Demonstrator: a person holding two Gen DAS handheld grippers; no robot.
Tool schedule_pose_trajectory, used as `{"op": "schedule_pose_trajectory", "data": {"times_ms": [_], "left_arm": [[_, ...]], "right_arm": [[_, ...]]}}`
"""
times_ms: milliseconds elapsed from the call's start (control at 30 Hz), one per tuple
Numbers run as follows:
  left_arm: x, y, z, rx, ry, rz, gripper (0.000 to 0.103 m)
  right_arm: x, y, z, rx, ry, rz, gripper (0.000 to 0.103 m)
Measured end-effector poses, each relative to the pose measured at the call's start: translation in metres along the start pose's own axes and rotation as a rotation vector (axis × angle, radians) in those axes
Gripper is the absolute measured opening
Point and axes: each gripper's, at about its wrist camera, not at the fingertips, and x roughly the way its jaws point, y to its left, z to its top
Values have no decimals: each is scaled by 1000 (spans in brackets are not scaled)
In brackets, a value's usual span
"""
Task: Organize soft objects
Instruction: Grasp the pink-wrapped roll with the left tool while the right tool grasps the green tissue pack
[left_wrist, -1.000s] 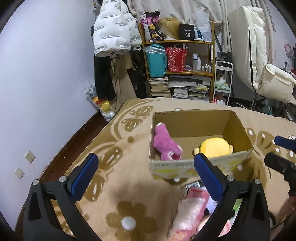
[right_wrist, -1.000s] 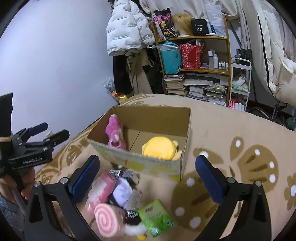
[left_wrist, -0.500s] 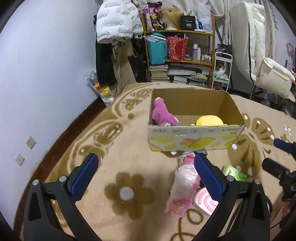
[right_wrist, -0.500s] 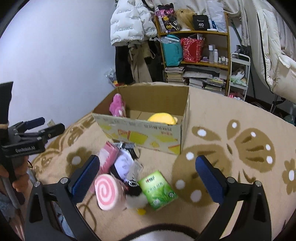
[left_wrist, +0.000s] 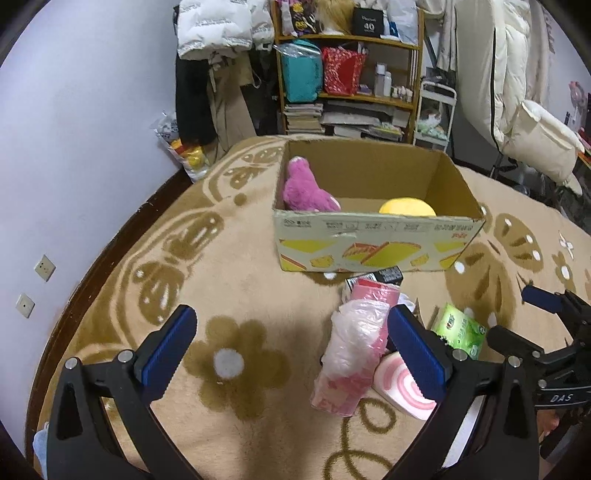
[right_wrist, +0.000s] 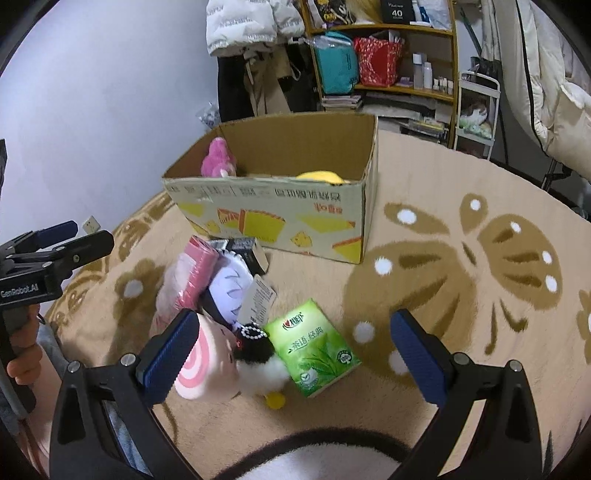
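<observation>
A cardboard box (left_wrist: 376, 236) (right_wrist: 280, 218) stands on the carpet with a magenta plush (left_wrist: 304, 190) (right_wrist: 218, 158) and a yellow plush (left_wrist: 406, 206) (right_wrist: 321, 176) inside. In front of it lies a heap: a pink bagged pack (left_wrist: 354, 350) (right_wrist: 188, 280), a pink swirl cushion (left_wrist: 399, 387) (right_wrist: 199, 365), a pale purple plush (right_wrist: 229, 284), a black-and-white plush (right_wrist: 258, 360) and a green tissue pack (left_wrist: 460, 330) (right_wrist: 314, 347). My left gripper (left_wrist: 291, 343) (right_wrist: 55, 236) is open above the carpet, left of the heap. My right gripper (right_wrist: 295, 350) (left_wrist: 535, 317) is open over the heap's near side.
A shelf (left_wrist: 347, 74) with bags, books and bottles stands behind the box, coats (left_wrist: 207, 33) hanging to its left. A white padded chair (left_wrist: 535, 140) is at the right. A purple wall (left_wrist: 74, 129) with sockets runs along the left. A hand (right_wrist: 22, 365) holds the left gripper's handle.
Both grippers have pulled back and lowered from over the box. The heap of soft things in front of the box has come into fuller view beneath them.
</observation>
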Motion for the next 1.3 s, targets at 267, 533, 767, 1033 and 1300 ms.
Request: {"op": "schedule_pose_trajectory", "data": {"times_ms": [267,533,767,1033,1300], "left_arm": [[24,-12,-1,32,80,-35,102],[49,-29,-4,83,138,-52,102],[68,-40,-3,109,179,-78,102],[89,-44,-9,105,247,-99,102],[101,-45,-13,113,292,-78,102]], "right_arm": [[20,-11,0,32,52,-13,103],[46,-17,-2,74,103,-23,103],[61,-26,-2,108,136,-34,103],[76,-35,-6,140,194,-41,103],[84,-33,-13,133,233,-34,103]]}}
